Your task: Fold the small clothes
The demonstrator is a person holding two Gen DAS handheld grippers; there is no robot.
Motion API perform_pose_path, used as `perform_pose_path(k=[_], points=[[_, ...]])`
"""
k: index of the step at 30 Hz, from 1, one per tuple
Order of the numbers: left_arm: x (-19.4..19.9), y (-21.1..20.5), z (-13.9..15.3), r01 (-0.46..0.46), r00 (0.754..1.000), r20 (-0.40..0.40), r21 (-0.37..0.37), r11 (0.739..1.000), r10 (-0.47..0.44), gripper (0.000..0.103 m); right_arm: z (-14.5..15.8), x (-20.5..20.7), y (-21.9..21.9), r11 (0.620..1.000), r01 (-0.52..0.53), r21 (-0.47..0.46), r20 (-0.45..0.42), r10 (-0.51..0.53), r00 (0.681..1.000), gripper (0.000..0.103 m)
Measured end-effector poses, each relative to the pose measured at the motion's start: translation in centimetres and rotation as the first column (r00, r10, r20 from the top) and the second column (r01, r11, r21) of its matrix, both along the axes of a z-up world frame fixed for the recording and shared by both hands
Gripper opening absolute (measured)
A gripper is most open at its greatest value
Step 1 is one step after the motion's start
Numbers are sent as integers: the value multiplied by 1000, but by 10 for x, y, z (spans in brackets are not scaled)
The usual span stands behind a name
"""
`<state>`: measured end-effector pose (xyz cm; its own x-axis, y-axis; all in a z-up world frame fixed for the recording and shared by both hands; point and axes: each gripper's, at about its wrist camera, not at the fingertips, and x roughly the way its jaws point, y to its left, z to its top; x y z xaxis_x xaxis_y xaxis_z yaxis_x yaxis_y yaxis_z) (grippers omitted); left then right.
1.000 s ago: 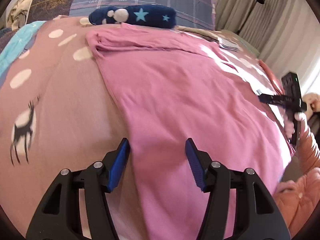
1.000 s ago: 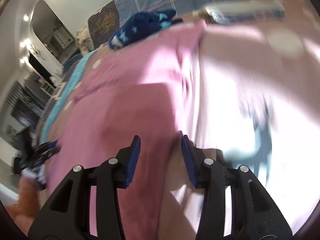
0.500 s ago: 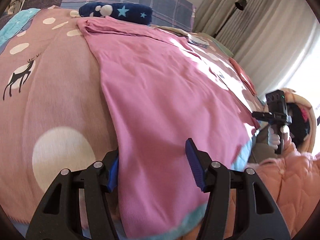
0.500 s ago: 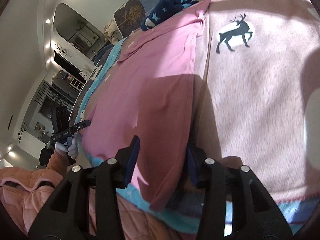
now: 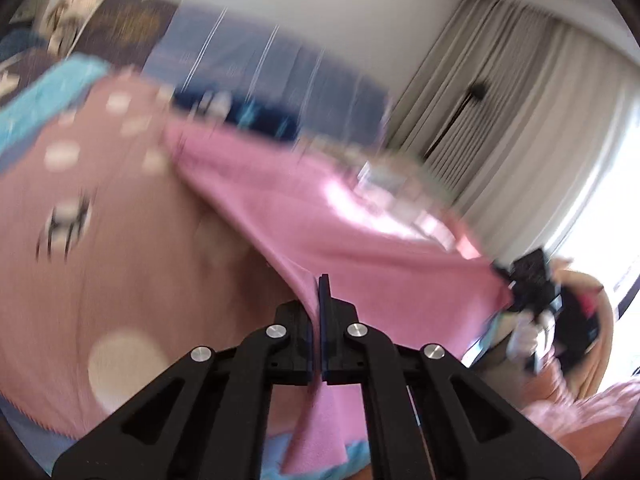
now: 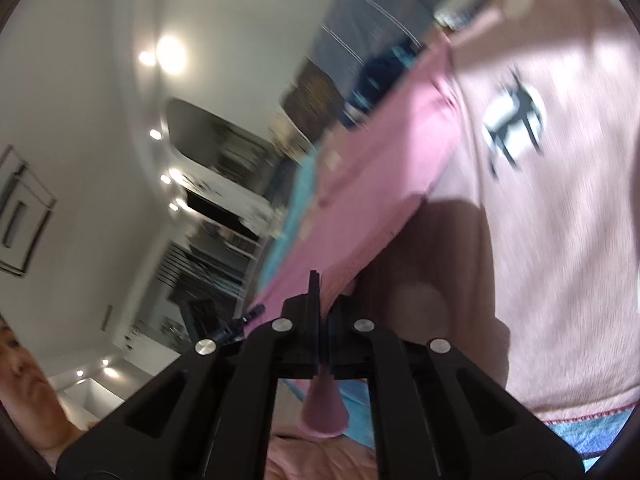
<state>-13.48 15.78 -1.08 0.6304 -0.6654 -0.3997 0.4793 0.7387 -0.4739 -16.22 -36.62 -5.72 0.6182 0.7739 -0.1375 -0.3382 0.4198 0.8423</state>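
Near hem held at both corners, garment running away from you up the bed.
Your left gripper [image 5: 316, 300] and right gripper [image 6: 320, 300] each have jaws closed on the pink garment [image 5: 320, 216]; its long axis lies ahead, far end near the pillows, on the bedspread [image 5: 100, 240].

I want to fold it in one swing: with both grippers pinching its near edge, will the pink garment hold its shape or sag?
Likely floppy: the pink garment already drapes in a soft curve from the left gripper and a loose tail hangs below the right gripper. It seems thin and light. Between the two pinches the edge will probably sag unless kept taut.
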Motion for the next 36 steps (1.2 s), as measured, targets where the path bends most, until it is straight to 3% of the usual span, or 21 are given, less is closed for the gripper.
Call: perform_pose_path(k=[4, 7, 10, 13, 18, 23, 29, 33, 36], points=[[-32, 1, 47, 31, 987, 158, -79, 996, -18, 2, 55, -26, -4, 999, 41, -19, 167, -37, 985, 2], [-67, 4, 66, 27, 966, 259, -77, 997, -6, 2, 91, -65, -11, 997, 81, -12, 306, -74, 949, 2], [-76, 10, 63, 18, 963, 271, -95, 995, 8, 2, 114, -92, -6, 966, 207, -155, 368, -138, 919, 4], [-59, 10, 48, 7, 978, 210, -124, 992, 20, 2, 102, -84, -1, 947, 226, -228, 298, -153, 942, 5], [-23, 1, 31, -7, 994, 112, -122, 993, 21, 2, 72, -44, 1, 955, 206, -213, 209, -161, 965, 5], [7, -3, 40, -10, 993, 118, -105, 994, 22, 2, 63, -3, -3, 958, 217, -190, 168, -186, 968, 5], [93, -15, 48, -52, 995, 80, -45, 998, 56, 2, 64, 76, -17, 944, 268, -194, 126, -247, 961, 5], [166, -25, 22, -140, 990, -2, 21, 990, 140, 2, 38, 157, -21, 927, 299, -227, 14, -304, 953, 5], [222, -32, -26, -183, 973, -128, 96, 978, 194, 2, 1, 207, -20, 917, 281, -283, -97, -318, 943, 6]])
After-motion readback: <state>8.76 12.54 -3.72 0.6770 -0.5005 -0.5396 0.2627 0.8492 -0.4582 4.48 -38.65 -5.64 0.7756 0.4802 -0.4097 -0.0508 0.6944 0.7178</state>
